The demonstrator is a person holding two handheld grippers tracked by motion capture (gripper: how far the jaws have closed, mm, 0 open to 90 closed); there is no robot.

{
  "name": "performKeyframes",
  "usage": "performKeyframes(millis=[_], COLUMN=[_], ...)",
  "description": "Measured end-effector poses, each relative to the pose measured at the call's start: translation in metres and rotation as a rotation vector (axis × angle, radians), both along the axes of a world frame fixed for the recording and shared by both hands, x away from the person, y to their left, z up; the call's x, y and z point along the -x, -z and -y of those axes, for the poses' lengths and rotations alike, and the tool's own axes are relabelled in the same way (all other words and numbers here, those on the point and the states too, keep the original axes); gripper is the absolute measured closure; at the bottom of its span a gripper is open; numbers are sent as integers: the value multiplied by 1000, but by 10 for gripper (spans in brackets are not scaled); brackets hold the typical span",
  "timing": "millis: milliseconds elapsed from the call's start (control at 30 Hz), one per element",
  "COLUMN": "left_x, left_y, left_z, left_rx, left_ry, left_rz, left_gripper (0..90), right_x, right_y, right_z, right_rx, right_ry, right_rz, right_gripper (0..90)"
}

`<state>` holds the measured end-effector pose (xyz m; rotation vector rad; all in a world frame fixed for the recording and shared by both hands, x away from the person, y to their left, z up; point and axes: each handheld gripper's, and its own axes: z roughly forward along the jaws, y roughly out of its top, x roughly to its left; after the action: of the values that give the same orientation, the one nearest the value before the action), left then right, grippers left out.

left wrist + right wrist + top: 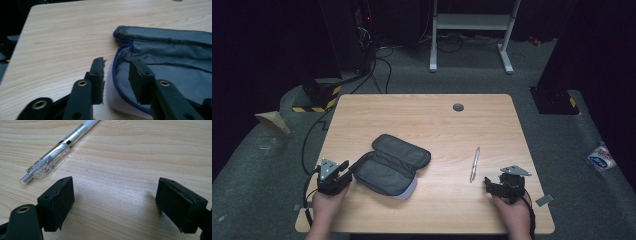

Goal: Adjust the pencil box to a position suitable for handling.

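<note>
Two grippers work here: left gripper (116, 72) straddles the open pencil case's (394, 164) zipper rim, jaws narrow; right gripper (115, 202) gapes wide beside the pen (58, 150), likely grasped next.

No text, brand or number can be read anywhere. A white packet (601, 156) on the floor to the right of the counter (422, 120) bears a blue mark, too small to make out. Left of the counter, a black block (318, 95) carries yellow-and-black hazard stripes, with no words on them.
</note>
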<state>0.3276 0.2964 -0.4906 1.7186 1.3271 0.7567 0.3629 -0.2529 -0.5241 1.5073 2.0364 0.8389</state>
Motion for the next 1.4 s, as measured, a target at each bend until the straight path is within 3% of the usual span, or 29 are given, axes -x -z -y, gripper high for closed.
performKeyframes(millis=[200, 567, 633, 700, 833, 1033, 1133, 1400], left_x=[-4, -3, 0, 2, 4, 6, 8, 13], left_y=[8, 12, 12, 12, 12, 11, 11, 9], left_z=[6, 8, 10, 10, 12, 21, 29, 52], left_rx=[1, -7, -27, -33, -37, -37, -48, -75], left_ry=[32, 42, 39, 41, 53, 93, 120, 195], left_rz=[-51, -73, -63, -57, -59, -57, -53, -40], left_gripper=[618, 771, 795, 806, 832, 850, 850, 854], right_x=[0, 1, 5, 6, 15, 21, 27, 34], right_y=[0, 0, -1, -1, -4, -11, -17, -21], right_z=[0, 0, 0, 0, -3, -8, -20, -39], right_rx=[3, 5, -1, 0, 38, 14, 3, -7], right_ry=[1, -3, -11, -13, -23, -44, -69, -125], right_rz=[2, 5, 25, 29, 103, 143, 174, 190], right_gripper=[156, 184, 308, 330, 395, 416, 416, 428])
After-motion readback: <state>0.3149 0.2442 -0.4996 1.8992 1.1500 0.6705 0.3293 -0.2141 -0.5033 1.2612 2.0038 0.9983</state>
